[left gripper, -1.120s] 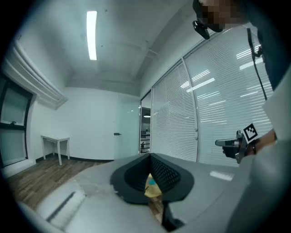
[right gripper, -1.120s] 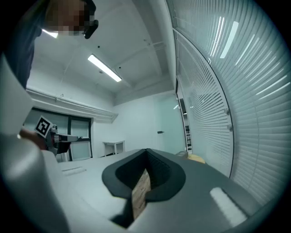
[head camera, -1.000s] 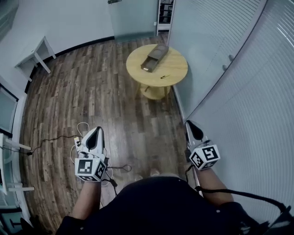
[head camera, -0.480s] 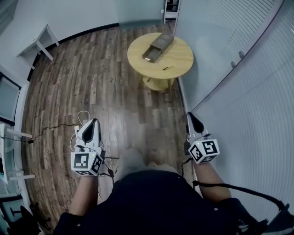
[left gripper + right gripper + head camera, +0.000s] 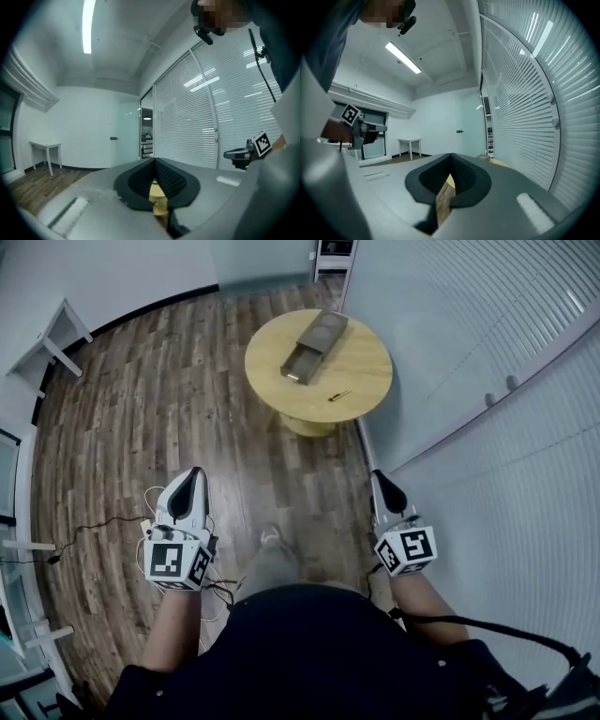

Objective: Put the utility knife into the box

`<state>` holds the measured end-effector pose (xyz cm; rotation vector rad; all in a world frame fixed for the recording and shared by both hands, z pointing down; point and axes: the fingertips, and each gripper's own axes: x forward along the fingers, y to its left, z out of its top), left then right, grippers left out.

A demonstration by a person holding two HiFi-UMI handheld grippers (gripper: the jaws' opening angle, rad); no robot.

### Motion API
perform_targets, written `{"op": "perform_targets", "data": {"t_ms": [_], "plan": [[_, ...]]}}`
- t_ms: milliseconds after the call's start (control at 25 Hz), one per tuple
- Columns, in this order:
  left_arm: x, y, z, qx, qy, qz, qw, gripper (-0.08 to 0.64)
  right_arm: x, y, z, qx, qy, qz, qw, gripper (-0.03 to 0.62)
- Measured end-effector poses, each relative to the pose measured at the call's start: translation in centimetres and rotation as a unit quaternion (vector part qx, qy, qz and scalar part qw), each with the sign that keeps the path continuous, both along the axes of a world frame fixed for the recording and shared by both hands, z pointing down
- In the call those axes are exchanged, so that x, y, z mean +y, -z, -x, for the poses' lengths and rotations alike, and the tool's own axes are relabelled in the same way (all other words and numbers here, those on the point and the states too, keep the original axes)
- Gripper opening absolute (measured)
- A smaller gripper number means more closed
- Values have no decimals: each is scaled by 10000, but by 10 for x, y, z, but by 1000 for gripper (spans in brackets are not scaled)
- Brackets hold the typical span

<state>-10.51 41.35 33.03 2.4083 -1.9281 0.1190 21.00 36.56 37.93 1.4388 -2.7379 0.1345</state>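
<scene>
The round wooden table [image 5: 361,351] stands far ahead on the wood floor. On it lies a brown box [image 5: 314,345], long and open at its near end. The utility knife [image 5: 338,396], small and thin, rests on the tabletop to the box's right, nearer me. My left gripper [image 5: 197,472] and right gripper [image 5: 378,474] are held low in front of my body, far short of the table. Both point forward with nothing in them. The left gripper's [image 5: 153,160] jaws meet in its own view; so do the right gripper's [image 5: 451,154].
A wall of white blinds [image 5: 497,399] runs along the right, close to the right gripper. Cables [image 5: 103,521] lie on the floor at the left. A small white table [image 5: 52,338] stands at the far left wall. My foot [image 5: 272,538] shows on the floor.
The table has grown slightly larger in the head view, and a foot has stepped forward. Both grippers have kept their pose, still shut.
</scene>
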Motion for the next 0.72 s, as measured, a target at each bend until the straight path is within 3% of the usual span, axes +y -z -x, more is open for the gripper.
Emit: {"op": "perform_targets", "data": {"t_ms": [360,520,720], "plan": [[-133,-15,102,-53,-181,240,9995,3,-127,-15,96,11,-201,355,9992,8],[-179,-32,121,-87,-344,372,9987,3,-159,-10,128,55,-97,353,9993,8],[-224,-28,126,68,-454,151,9988,3,-192,-17,125,354,-310,568,9973,8]]}}
